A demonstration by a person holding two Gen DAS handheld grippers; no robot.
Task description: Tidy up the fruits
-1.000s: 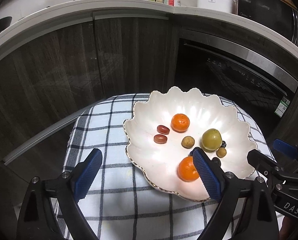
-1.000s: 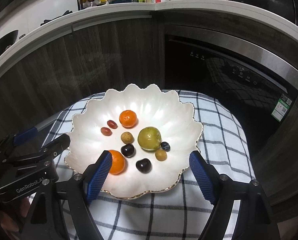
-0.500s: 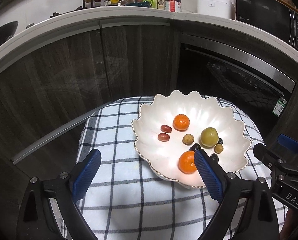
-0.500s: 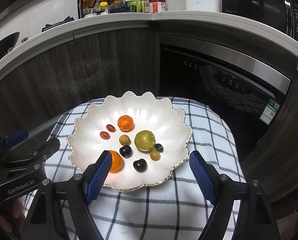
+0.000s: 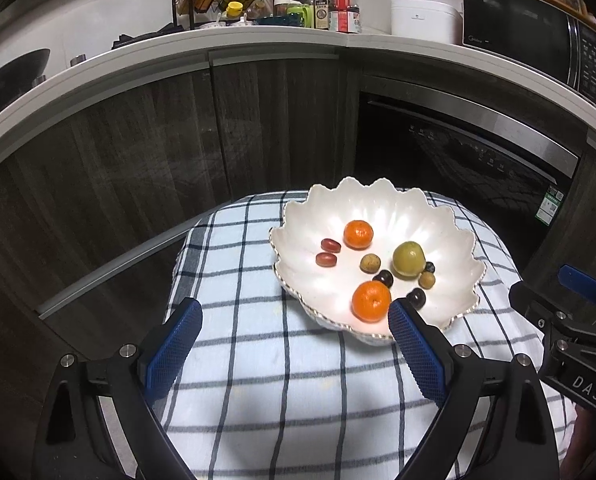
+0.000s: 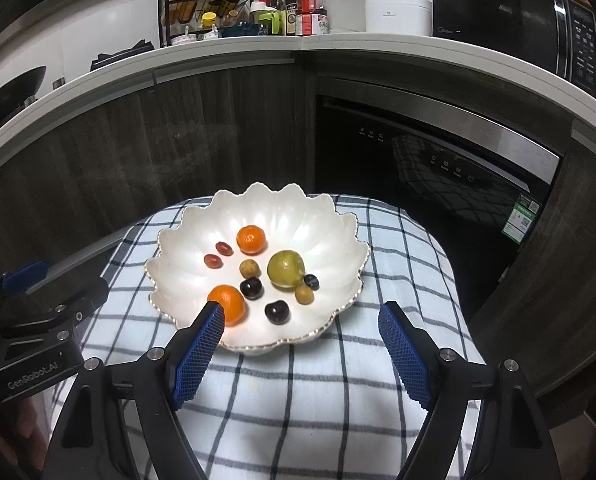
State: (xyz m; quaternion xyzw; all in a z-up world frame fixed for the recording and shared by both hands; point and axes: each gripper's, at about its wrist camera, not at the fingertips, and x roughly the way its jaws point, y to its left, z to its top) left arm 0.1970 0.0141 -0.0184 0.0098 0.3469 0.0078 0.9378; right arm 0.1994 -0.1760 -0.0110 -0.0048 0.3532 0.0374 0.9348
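left gripper (image 5: 294, 344): blue-padded fingers spread wide, empty, touching nothing.
right gripper (image 6: 301, 350): fingers equally wide, empty, short of white scalloped ceramic bowl (image 6: 186, 256).

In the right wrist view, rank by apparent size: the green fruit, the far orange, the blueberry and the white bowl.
1. white bowl
2. green fruit
3. far orange, slightly smaller than the green fruit, though it lies farther from the camera, so that order is unsure
4. blueberry
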